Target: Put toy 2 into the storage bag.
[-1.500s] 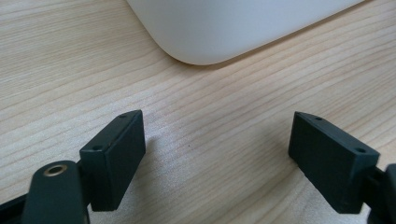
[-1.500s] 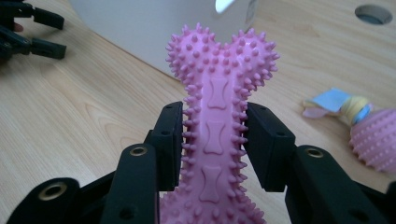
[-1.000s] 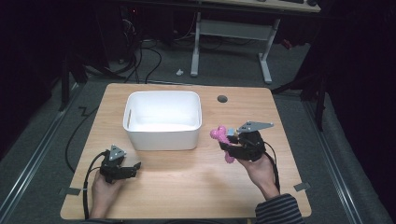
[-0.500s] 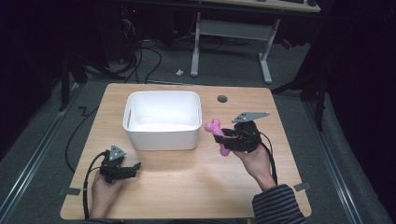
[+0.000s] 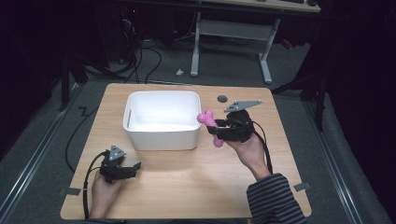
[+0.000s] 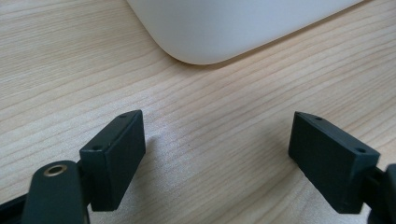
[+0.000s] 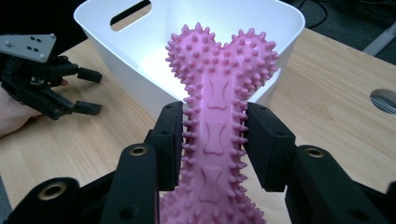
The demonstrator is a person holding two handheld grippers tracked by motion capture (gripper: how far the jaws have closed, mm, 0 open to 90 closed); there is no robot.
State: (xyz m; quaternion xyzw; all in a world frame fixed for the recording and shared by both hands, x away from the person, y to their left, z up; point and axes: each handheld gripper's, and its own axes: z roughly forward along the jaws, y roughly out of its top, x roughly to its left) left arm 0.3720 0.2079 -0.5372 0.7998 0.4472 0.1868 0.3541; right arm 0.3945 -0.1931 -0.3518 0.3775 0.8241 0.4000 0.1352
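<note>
The right gripper [image 7: 214,140] had its jaws closed on the shaft of a pink bone toy [image 7: 217,121], held just short of the white tub [image 5: 161,120], whose rim lay directly ahead of the jaws. The toy was lifted but not yet dropped in (the tub looked empty). The left gripper [image 6: 219,154] rested on the table [image 5: 187,186], jaws wide, holding nothing.

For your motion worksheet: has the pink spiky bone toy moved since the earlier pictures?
Yes. The pink bone toy, gripped by the right tool, has shifted up the frame toward the white bin.
</note>
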